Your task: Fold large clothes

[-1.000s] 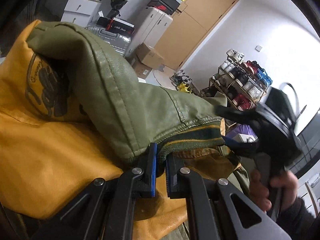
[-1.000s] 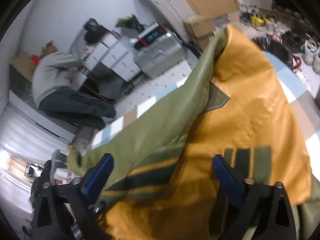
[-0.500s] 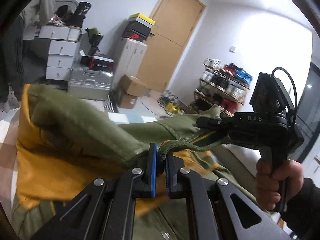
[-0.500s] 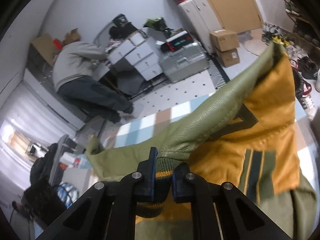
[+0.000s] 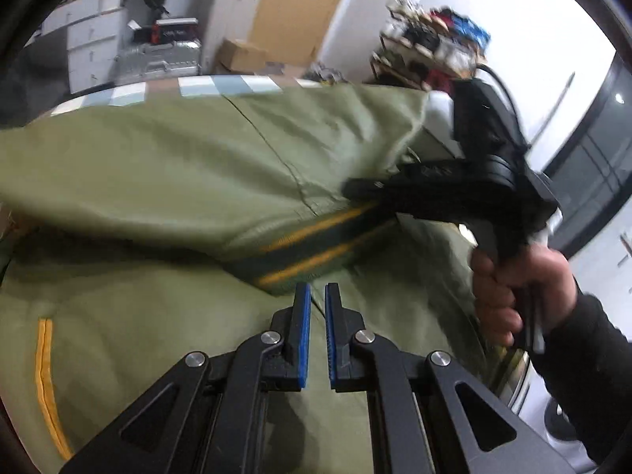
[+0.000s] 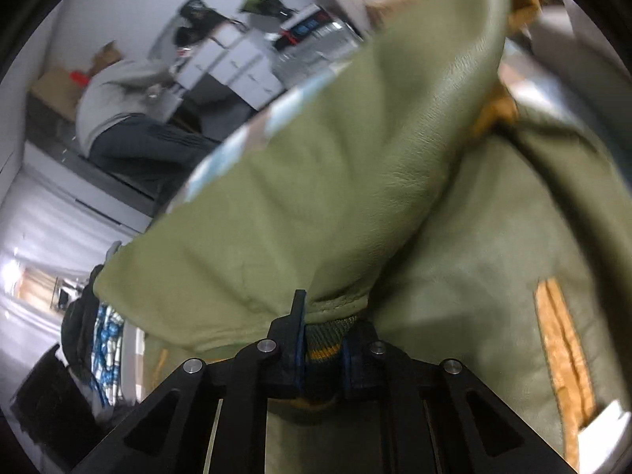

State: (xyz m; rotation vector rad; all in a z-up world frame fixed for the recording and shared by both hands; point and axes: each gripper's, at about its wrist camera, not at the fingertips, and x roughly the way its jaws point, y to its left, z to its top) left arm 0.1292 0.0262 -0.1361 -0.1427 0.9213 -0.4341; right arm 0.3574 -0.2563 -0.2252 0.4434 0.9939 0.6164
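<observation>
Jacket (image 5: 205, 166), olive with yellow trim, spread over the worktop (image 5: 205, 83), sleeve folded across its body. Right tongs (image 6: 322, 349) clamp the striped cuff (image 6: 324, 333); left tongs (image 5: 315, 331) narrow, holding nothing. Risk: thick, slick leather-like sleeve could spring back or slide off once released, since nothing pins the fold.

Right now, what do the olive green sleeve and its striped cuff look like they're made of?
The olive green sleeve looks like leather or faux leather: fine pebbled grain, soft sheen, rounded creases; I can't tell real from synthetic. The striped cuff looks like ribbed knit, matte dark green with yellow bands, though motion blur softens it. The right gripper is shut on that cuff; the left gripper holds nothing.
</observation>
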